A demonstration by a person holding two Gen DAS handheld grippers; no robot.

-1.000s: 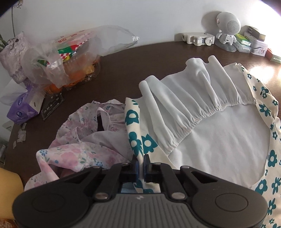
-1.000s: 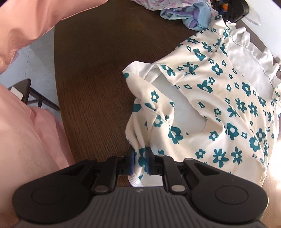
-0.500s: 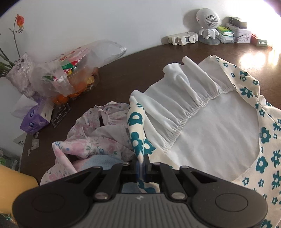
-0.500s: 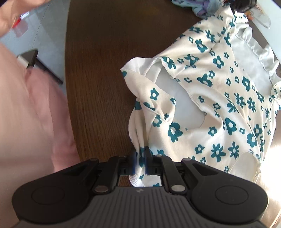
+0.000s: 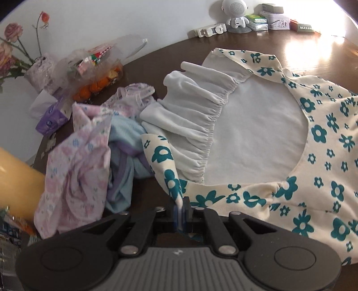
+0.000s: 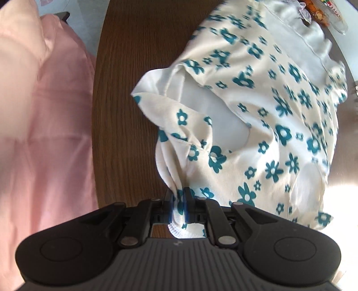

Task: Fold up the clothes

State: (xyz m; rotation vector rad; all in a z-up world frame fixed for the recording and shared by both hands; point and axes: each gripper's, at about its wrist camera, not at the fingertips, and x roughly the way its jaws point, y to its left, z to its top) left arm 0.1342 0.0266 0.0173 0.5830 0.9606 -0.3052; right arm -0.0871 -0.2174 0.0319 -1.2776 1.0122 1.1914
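Note:
A cream dress with teal flowers (image 5: 324, 143) lies spread on the dark wooden table (image 5: 170, 53), its white lining and gathered ruffle (image 5: 201, 107) showing. My left gripper (image 5: 180, 209) is shut on one shoulder strap of the dress, near the pile of other clothes. In the right wrist view the same dress (image 6: 279, 107) stretches away across the table (image 6: 125, 112). My right gripper (image 6: 179, 201) is shut on a bunched corner of it with a white hem hanging between the jaws.
A heap of pink floral and light blue clothes (image 5: 89, 161) lies left of the dress. Behind it are a plastic bag of oranges (image 5: 96, 73), a purple tissue pack (image 5: 52, 120), a vase of roses (image 5: 38, 69). A white toy robot (image 5: 237, 13) and boxes (image 5: 277, 20) line the wall. A person's pink clothing (image 6: 42, 134) fills the left of the right view.
Both grippers have dragged the dress sideways across the table, keeping their hold. The clothes pile now sits closer to my left gripper, and the dress lies flatter and more stretched out.

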